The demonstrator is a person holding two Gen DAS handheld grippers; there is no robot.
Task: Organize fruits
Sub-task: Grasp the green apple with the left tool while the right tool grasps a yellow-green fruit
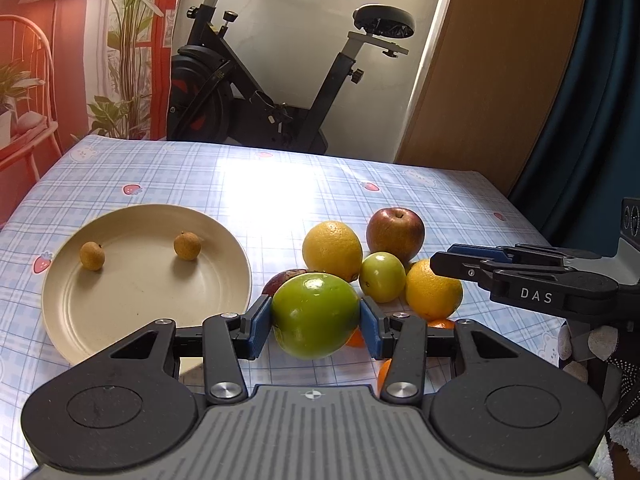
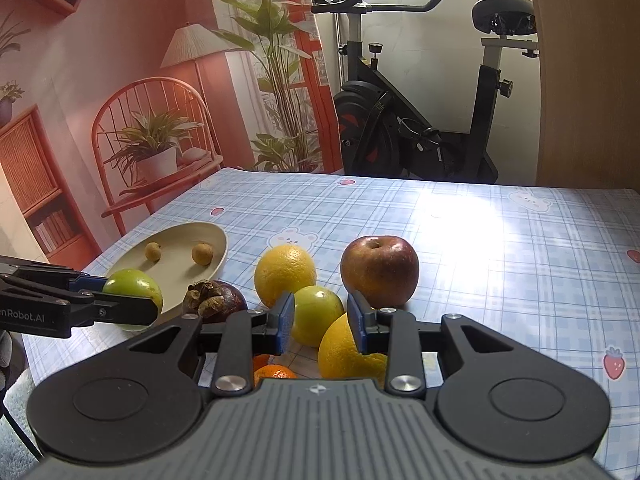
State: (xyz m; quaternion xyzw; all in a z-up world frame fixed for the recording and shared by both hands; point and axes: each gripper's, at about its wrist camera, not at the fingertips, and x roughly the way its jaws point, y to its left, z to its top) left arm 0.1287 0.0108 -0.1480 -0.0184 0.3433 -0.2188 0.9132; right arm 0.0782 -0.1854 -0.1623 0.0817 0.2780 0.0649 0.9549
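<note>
Left gripper (image 1: 316,322) clamped on a large green fruit (image 1: 316,316), blue pads (image 1: 256,330) pressing both sides, fruit lifted clear of the tablecloth (image 1: 280,184) and hanging just right of the plate (image 1: 72,316). On the plate, two small brown fruits: one (image 1: 92,255) toward the left, the other (image 1: 187,245) nearer the middle, well apart.

Right gripper (image 2: 320,322) narrowed almost shut, nothing pinched between its pads; poised over the heap with its tips above a small green fruit (image 2: 314,314) and an orange (image 2: 344,350). Seen from the left camera, reaching in from the right edge, fingers close together, tips near that orange.

Remaining heap on the tablecloth, right of the plate: a second orange (image 1: 332,249) at the back left, a red apple (image 1: 395,229) at the back right, the small green fruit between and in front of them, touching both oranges. A dark purple mangosteen (image 2: 216,300) beside the plate rim, mostly hidden behind the held fruit in the left view. Bits of small orange tangerines (image 2: 276,372) close under the right gripper, largely covered.

Beyond the table, an exercise bike (image 1: 256,80).
</note>
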